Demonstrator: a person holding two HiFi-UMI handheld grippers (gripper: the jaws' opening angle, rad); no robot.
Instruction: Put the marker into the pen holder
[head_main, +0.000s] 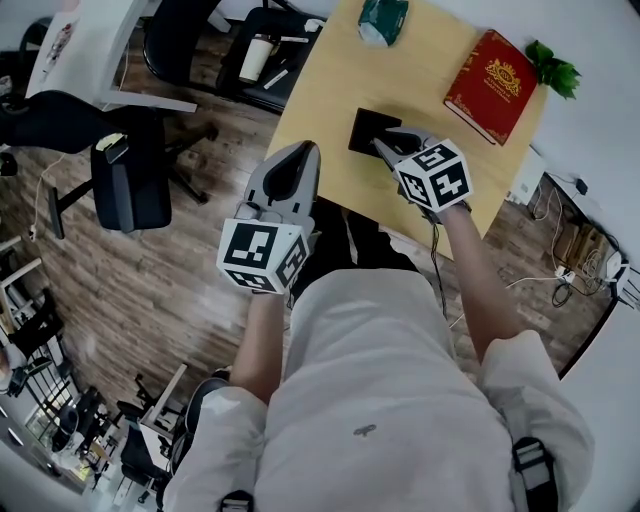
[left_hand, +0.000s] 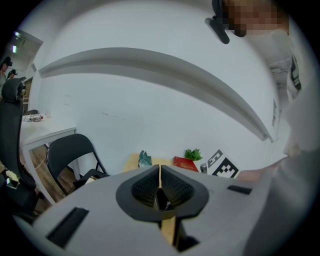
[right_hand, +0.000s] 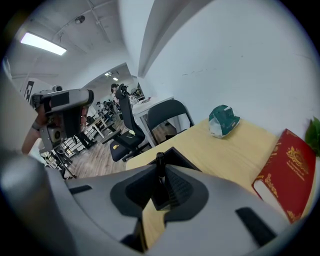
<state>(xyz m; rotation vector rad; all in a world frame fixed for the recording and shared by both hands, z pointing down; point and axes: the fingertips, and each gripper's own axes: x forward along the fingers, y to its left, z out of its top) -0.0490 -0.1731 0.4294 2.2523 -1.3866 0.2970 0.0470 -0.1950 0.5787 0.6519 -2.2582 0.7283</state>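
Note:
A black marker (right_hand: 160, 166) stands upright between the jaws of my right gripper (right_hand: 161, 179), which is shut on it. In the head view the right gripper (head_main: 385, 148) hangs over the black square pen holder (head_main: 370, 130) near the front edge of the wooden table (head_main: 320, 100). Just beyond the marker's tip, the holder's rim (right_hand: 181, 158) shows in the right gripper view. My left gripper (head_main: 306, 152) is held off the table's front left edge. Its jaws (left_hand: 160, 184) are shut with nothing between them.
A red book (head_main: 495, 85) lies at the table's right, with a green plant (head_main: 552, 68) behind it. A teal and white pouch (head_main: 382, 20) sits at the far edge. Black office chairs (head_main: 130, 180) stand on the wooden floor to the left.

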